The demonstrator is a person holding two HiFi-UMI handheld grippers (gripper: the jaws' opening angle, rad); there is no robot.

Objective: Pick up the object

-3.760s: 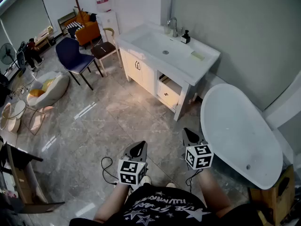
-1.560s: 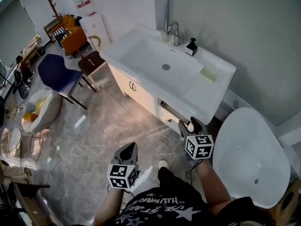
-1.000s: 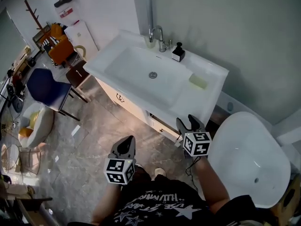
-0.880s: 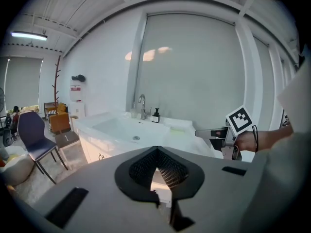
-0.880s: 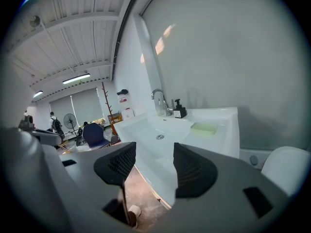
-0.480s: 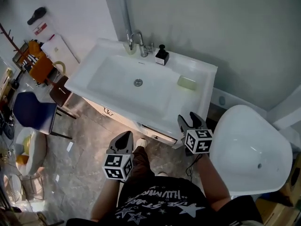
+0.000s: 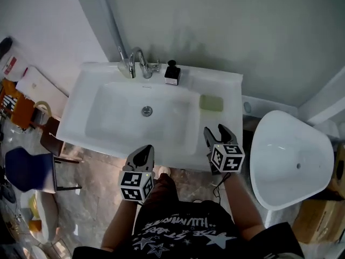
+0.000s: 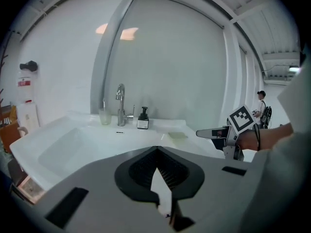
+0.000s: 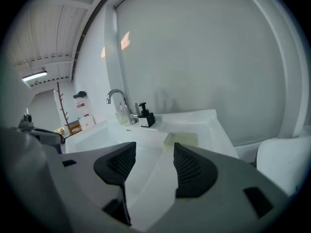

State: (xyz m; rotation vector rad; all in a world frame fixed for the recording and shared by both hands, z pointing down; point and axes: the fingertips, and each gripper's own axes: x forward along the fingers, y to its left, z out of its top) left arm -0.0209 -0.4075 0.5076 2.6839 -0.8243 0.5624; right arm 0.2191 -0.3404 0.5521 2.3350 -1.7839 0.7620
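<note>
A pale green soap bar [image 7: 211, 103] lies flat on the white counter right of the basin; it also shows in the left gripper view [image 8: 178, 135] and the right gripper view [image 9: 182, 139]. My right gripper [image 7: 216, 130] hovers over the counter's front edge just short of the bar, open, nothing between its pads [image 9: 190, 171]. My left gripper [image 7: 142, 154] hangs at the front edge before the basin, shut and empty, its tips meeting [image 8: 156, 149].
The white vanity sink [image 7: 108, 117] has a chrome faucet [image 7: 137, 63], a glass cup [image 7: 125, 69] and a black soap dispenser [image 7: 172, 73] along the back wall. A white bathtub [image 7: 291, 166] stands at the right. Chairs [image 7: 27, 169] stand on the floor at the left.
The person has walked up to the vanity, so the sink now lies straight ahead. Both grippers have come from over the floor to the counter's front edge.
</note>
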